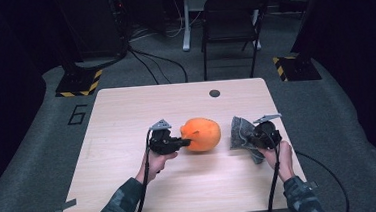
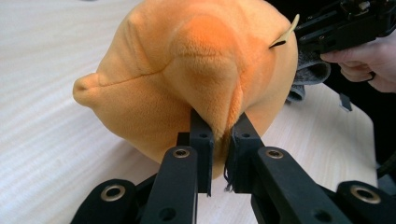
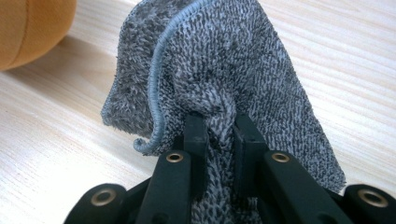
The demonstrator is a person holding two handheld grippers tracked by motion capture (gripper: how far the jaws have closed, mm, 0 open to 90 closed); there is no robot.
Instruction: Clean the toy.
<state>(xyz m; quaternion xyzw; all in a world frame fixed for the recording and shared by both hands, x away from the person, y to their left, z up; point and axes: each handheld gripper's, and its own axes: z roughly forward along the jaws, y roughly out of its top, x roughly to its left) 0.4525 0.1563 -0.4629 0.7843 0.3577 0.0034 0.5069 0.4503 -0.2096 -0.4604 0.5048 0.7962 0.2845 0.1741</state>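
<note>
While the left gripper (image 1: pixel 186 142) pinches a fold of the orange plush toy (image 1: pixel 201 133), the grey towel (image 1: pixel 239 131) pinched in the right gripper (image 1: pixel 251 139) hangs just right of it, apart.

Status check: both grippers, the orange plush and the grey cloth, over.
Left gripper shut on a pinch of the orange plush. Right gripper shut on the grey cloth. Plush and cloth apart on the table, nothing between them.

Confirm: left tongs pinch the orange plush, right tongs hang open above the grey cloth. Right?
Not quite. The right tongs are shut on the grey cloth, a fold pinched between them, as the right gripper view shows. The left tongs do pinch the orange plush.
</note>
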